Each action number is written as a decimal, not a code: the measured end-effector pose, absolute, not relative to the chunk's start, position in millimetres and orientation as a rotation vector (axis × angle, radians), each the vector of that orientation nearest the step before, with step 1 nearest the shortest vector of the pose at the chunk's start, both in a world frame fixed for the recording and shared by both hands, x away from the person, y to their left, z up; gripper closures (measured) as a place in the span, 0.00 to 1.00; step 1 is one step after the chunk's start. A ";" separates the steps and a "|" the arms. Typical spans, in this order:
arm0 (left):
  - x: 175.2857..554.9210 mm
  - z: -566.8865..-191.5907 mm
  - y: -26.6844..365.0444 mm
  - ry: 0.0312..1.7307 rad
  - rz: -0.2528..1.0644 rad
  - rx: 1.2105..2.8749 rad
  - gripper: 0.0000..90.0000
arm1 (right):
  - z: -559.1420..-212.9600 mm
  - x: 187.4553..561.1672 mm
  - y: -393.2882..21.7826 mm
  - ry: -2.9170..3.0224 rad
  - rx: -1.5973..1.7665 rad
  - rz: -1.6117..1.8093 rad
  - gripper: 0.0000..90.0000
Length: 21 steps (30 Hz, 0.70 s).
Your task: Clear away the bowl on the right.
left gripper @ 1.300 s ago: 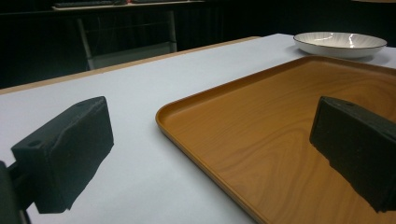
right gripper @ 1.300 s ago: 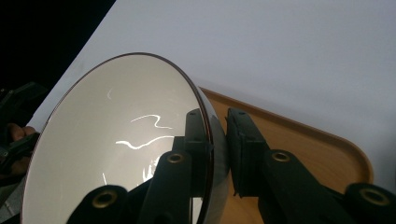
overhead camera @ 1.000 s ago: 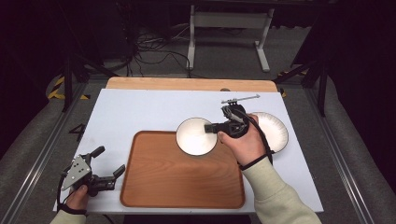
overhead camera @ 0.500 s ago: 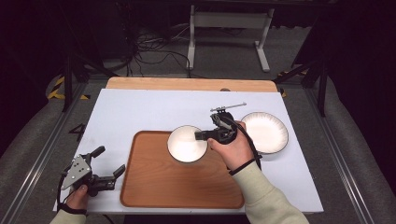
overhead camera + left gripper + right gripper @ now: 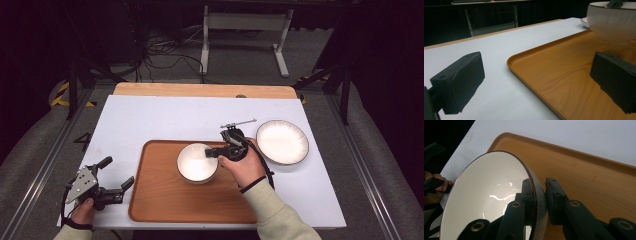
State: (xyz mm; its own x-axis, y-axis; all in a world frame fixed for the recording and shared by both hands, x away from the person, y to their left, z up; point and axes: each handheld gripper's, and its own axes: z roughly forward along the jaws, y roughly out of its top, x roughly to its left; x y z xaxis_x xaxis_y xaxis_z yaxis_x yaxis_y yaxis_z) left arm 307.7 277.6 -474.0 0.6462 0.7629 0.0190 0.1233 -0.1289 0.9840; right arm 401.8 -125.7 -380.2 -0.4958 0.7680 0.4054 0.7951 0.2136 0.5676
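Observation:
A white bowl [image 5: 196, 162] with a dark rim hangs low over the upper middle of the wooden tray [image 5: 165, 200]. My right gripper [image 5: 214, 152] is shut on its right rim, one jaw inside and one outside, as the right gripper view shows on the bowl [image 5: 486, 200] over the tray [image 5: 586, 177]. My left gripper [image 5: 118, 174] rests at the table's front left, beside the tray's left edge, its jaws open with nothing between them. In the left gripper view the bowl [image 5: 611, 22] hangs at upper right above the tray [image 5: 564, 72].
A white plate [image 5: 282, 141] with a dark rim lies on the white table cover [image 5: 150, 120] right of the tray. A wooden strip [image 5: 200, 90] runs along the table's far edge. Dark floor, cables and a metal stand [image 5: 245, 30] lie beyond.
My right gripper has carried the bowl leftward and down, from beside the plate to low over the tray. The left gripper has stayed put.

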 end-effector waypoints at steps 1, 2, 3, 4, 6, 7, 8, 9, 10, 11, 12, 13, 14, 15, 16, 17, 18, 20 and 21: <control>307.7 -474.0 277.6 0.741 0.646 1.634 0.00 | -381.7 402.0 -125.6 -2.421 -1.555 -1.169 0.87; 307.7 -474.0 277.6 0.741 0.646 1.634 0.00 | -383.3 401.9 -125.3 -2.416 -1.560 -1.164 0.87; 307.7 -474.0 277.6 0.741 0.646 1.634 0.00 | -386.1 401.8 -125.0 -2.414 -1.559 -1.160 0.87; 307.7 -474.0 277.6 0.741 0.648 1.634 0.00 | -387.1 401.8 -125.0 -2.415 -1.558 -1.157 0.87; 307.7 -474.0 277.6 0.741 0.648 1.635 0.00 | -390.0 401.4 -124.4 -2.419 -1.561 -1.155 0.87; 307.7 -474.0 277.6 0.741 0.648 1.635 0.00 | -391.9 401.3 -123.9 -2.420 -1.563 -1.153 0.87; 307.7 -474.0 277.6 0.741 0.648 1.634 0.00 | -393.3 401.3 -123.7 -2.421 -1.562 -1.150 0.87; 307.7 -474.0 277.6 0.741 0.648 1.635 0.00 | -394.9 401.3 -123.3 -2.419 -1.562 -1.150 0.87; 307.7 -474.0 277.6 0.741 0.649 1.635 0.00 | -396.4 401.3 -123.0 -2.418 -1.559 -1.148 0.87; 307.7 -474.0 277.6 0.741 0.649 1.635 0.00 | -397.4 401.3 -122.8 -2.418 -1.559 -1.149 0.87; 307.7 -474.0 277.6 0.741 0.649 1.635 0.00 | -399.3 401.4 -122.5 -2.415 -1.558 -1.151 0.87; 307.6 -473.9 277.7 0.741 0.648 1.637 0.00 | -400.6 401.4 -122.3 -2.414 -1.557 -1.150 0.87; 307.6 -473.9 277.7 0.741 0.648 1.637 0.00 | -400.6 401.4 -122.3 -2.414 -1.557 -1.150 0.87; 307.6 -473.9 277.7 0.741 0.648 1.637 0.00 | -403.9 401.9 -122.3 -2.410 -1.554 -1.149 0.87; 307.6 -473.9 277.7 0.741 0.648 1.637 0.00 | -403.9 401.9 -122.3 -2.410 -1.554 -1.149 0.87; 307.7 -474.0 277.6 0.741 0.649 1.635 0.00 | -406.3 402.1 -122.4 -2.411 -1.556 -1.145 0.87; 307.7 -474.0 277.6 0.741 0.648 1.635 0.00 | -407.2 402.2 -122.4 -2.411 -1.557 -1.145 0.86; 307.7 -474.0 277.6 0.741 0.648 1.635 0.00 | -408.8 402.4 -122.6 -2.411 -1.560 -1.143 0.86; 307.7 -474.0 277.6 0.741 0.648 1.635 0.00 | -410.0 402.5 -122.7 -2.410 -1.560 -1.140 0.86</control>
